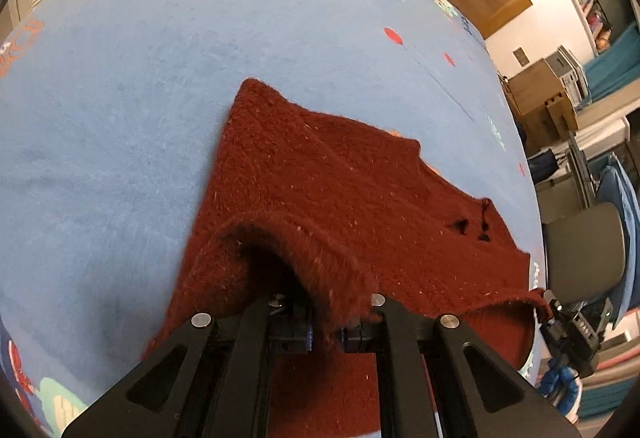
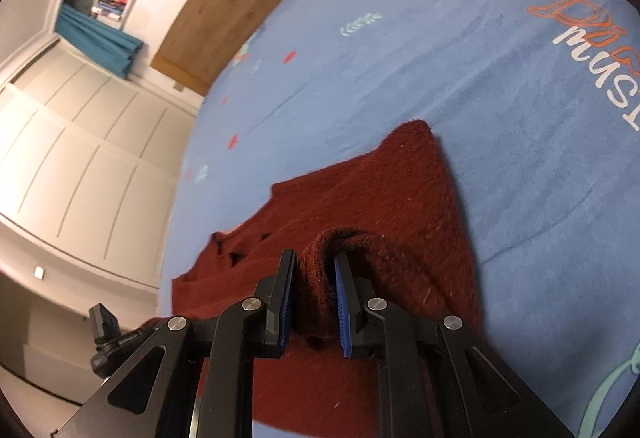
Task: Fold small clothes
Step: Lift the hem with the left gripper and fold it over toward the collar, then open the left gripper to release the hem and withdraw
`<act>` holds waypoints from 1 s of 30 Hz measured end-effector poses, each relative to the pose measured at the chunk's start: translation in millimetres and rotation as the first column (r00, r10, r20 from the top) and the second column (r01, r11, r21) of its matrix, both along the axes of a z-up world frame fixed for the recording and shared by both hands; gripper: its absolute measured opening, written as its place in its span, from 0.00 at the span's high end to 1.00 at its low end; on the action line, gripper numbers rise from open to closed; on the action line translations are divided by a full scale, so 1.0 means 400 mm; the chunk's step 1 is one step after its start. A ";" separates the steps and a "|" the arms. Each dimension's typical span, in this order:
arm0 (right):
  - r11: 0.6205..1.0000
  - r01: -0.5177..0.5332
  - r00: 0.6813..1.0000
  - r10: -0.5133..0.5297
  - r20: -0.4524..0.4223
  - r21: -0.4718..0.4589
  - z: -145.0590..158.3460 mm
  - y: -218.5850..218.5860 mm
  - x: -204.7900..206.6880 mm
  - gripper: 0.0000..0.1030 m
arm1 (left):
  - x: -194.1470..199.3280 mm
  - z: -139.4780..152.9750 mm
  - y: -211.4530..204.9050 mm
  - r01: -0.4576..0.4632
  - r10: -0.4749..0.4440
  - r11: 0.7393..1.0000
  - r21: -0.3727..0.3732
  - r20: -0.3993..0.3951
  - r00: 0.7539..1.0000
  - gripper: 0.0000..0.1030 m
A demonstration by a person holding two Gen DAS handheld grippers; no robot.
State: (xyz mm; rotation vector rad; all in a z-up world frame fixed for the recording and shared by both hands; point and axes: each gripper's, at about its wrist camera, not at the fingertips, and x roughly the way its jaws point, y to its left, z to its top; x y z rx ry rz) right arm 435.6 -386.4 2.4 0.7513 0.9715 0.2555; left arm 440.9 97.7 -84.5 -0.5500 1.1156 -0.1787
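both my grippers are clamped on the near hem of the dark red knit garment [image 1: 320,197]: the left gripper [image 1: 325,322] pinches a raised fold, the right gripper [image 2: 314,298] bites a bunched ridge between its blue pads [image 2: 342,302]. from there the cloth runs away from me, long axis pointing toward the far edge of the blue printed blanket [image 1: 160,57], so i judge the fold goes forward, both hands equally near.
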 end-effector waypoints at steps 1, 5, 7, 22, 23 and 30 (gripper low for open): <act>1.000 0.004 1.000 -0.004 -0.004 -0.003 -0.007 -0.001 0.006 0.71 | 0.007 -0.003 0.008 -0.008 0.008 1.000 -0.016 -0.007 1.000 0.92; 1.000 0.020 1.000 -0.021 -0.015 -0.009 -0.018 -0.011 0.021 0.62 | 0.028 0.000 0.027 -0.023 0.022 0.999 -0.044 -0.017 1.000 0.86; 0.999 0.024 1.000 -0.025 -0.016 -0.022 -0.013 -0.015 0.027 0.52 | 0.020 0.016 0.037 -0.032 0.032 0.999 -0.043 -0.008 0.999 0.79; 0.957 -0.074 0.990 0.105 0.095 -0.280 0.118 0.016 -0.001 0.40 | -0.031 0.158 0.058 -0.052 0.037 0.993 0.110 0.137 0.990 0.65; 0.950 -0.099 0.987 0.132 0.092 -0.297 0.113 0.039 0.002 0.40 | -0.031 0.149 0.042 -0.037 0.019 0.991 0.132 0.137 0.990 0.65; 0.857 -0.271 0.949 0.313 0.025 -0.439 0.022 0.211 0.031 0.40 | -0.017 0.027 -0.074 0.063 -0.095 0.961 0.268 0.105 0.990 0.65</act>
